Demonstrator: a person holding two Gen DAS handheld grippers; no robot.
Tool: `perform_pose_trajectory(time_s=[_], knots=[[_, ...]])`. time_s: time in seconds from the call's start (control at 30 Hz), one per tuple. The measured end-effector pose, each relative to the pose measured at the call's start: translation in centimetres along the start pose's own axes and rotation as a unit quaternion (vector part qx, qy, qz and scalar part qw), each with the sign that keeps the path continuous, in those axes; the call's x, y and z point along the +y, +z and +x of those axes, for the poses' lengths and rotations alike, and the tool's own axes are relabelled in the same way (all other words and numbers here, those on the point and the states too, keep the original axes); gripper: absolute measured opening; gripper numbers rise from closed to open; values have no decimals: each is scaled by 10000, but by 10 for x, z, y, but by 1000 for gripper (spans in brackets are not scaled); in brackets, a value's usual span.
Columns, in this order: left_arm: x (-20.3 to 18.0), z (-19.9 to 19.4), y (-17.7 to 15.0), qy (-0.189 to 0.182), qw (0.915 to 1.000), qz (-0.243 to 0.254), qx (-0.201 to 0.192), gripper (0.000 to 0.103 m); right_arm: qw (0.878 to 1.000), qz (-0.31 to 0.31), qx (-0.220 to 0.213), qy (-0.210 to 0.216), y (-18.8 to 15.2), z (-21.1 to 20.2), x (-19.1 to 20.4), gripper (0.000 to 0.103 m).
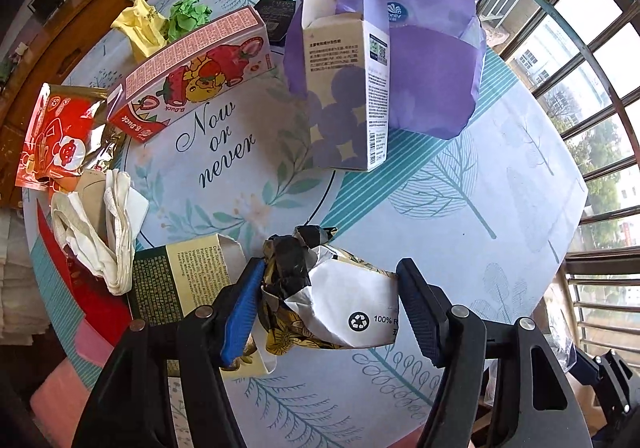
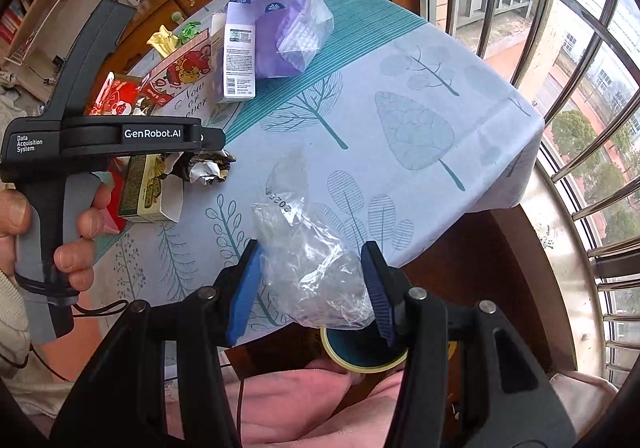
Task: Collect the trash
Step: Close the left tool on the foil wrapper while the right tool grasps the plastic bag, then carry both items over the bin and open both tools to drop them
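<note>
In the left wrist view my left gripper (image 1: 328,308) is shut on a crumpled black, white and gold paper wrapper (image 1: 344,300) just above the tablecloth (image 1: 460,216); both pads touch its sides. The right wrist view shows the same wrapper (image 2: 206,168) under that hand-held gripper's black body (image 2: 100,136). My right gripper (image 2: 312,288) is shut on a crumpled clear plastic bag (image 2: 312,268) at the table's near edge. The bag's upper end lies on the cloth.
Trash on the table: a strawberry carton (image 1: 192,76), a tall purple-and-white carton (image 1: 348,88), a purple tissue pack (image 1: 432,68), a red snack bag (image 1: 60,136), white tissue (image 1: 104,224), a green-and-cream box (image 1: 180,280). Window bars (image 2: 580,128) stand right. A tape roll (image 2: 360,360) lies below the edge.
</note>
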State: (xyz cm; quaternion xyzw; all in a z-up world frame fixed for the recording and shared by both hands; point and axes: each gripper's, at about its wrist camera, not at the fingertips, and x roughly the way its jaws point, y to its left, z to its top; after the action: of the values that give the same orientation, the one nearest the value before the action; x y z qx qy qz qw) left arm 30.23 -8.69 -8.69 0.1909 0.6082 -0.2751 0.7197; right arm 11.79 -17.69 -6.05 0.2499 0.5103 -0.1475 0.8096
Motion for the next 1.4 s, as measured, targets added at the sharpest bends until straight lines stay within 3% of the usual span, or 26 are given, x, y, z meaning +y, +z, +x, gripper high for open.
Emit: perform_pose_trajectory(time_s=[0.27, 0.57, 0.77, 0.97, 1.17, 1.4], knots=[[3, -20, -24, -26, 9997, -192, -122, 65, 9994, -282, 63, 163, 10, -2, 7, 47], [-4, -85, -69, 35, 9951, -786, -603, 65, 9942, -989, 95, 420, 28, -21, 10, 47], [-42, -131, -113, 264, 9843, -1392, -1053, 65, 9808, -1825, 81, 691, 33, -50, 4, 47], [-92, -148, -176, 423, 9640, -2251, -1349, 65, 9524, -2878, 153, 989, 19, -74, -14, 47], [-142, -131, -234, 385, 9544, -2774, -1038, 65, 9320, -3337, 597, 1286, -15, -75, -49, 47], [-176, -96, -277, 437, 9578, -2789, -549, 65, 9194, -3463, 1210, 1421, -65, -52, -75, 47]])
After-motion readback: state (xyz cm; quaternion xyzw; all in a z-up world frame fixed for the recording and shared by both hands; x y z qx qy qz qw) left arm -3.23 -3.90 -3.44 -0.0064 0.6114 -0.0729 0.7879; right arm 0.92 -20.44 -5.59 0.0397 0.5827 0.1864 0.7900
